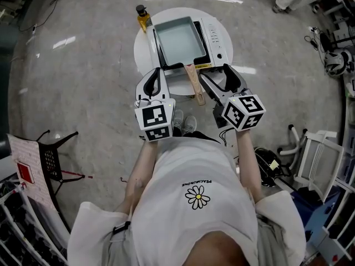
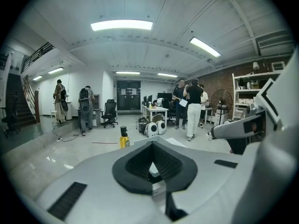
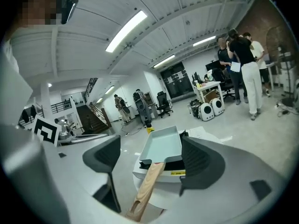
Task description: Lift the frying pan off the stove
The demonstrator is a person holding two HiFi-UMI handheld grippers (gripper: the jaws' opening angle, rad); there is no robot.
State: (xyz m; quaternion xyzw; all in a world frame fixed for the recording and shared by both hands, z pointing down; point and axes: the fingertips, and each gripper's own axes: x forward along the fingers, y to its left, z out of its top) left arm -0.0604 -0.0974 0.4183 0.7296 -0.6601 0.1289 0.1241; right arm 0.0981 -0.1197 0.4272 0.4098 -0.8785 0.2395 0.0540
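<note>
While the left gripper has its fingers shut together on nothing, the right gripper holds its fingers spread wide; the wooden handle shows in the gap between them, touched by neither pad. Just beyond the fingertips the frying pan sits on the stove; past it, a bottle.

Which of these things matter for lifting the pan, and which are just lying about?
For the job:
frying pan
its wooden handle
stove under the pan
right gripper, open, holding nothing
left gripper, shut

Just lying about:
yellow bottle on the round table
people standing in the background
</note>
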